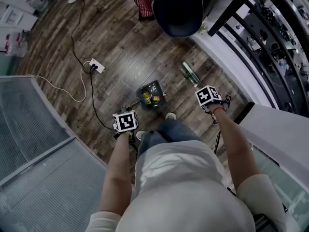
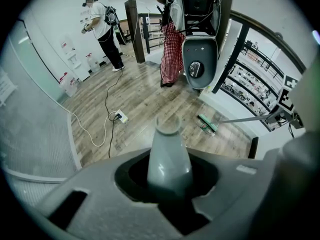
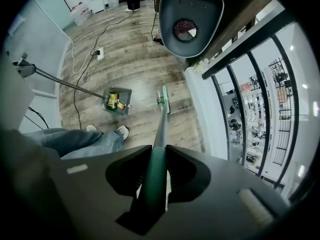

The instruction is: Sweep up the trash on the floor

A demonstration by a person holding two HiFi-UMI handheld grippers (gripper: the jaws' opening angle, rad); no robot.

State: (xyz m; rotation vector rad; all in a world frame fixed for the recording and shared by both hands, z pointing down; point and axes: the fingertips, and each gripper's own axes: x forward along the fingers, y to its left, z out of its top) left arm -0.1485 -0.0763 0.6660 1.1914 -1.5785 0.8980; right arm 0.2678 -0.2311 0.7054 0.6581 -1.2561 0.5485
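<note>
The person stands on a dark plank floor (image 1: 120,42), one tool in each hand. The left gripper (image 2: 170,186) has its jaws closed around the grey top end of the dustpan handle (image 2: 169,151), which rises upright between them. The right gripper view shows that thin handle slanting down to the dustpan (image 3: 124,93).

The dustpan sits on the floor just ahead of the person's shoes (image 1: 170,115), between the two grippers in the head view. The trash (image 1: 148,98) lies inside it: a few small yellow and red pieces, possibly wrappers, though they are too small to be sure.

The right gripper (image 3: 155,184) is clamped on the green grip of the broom handle (image 3: 160,129). The shaft runs forward and down to the green broom head (image 1: 189,74), which rests on the floor to the right of the dustpan, near it but apart, and close to the white base (image 1: 231,64) of the railing.

A white power strip (image 1: 97,65) with trailing cables lies to the left of the dustpan. A dark office chair (image 1: 178,11) stands farther ahead.
</note>
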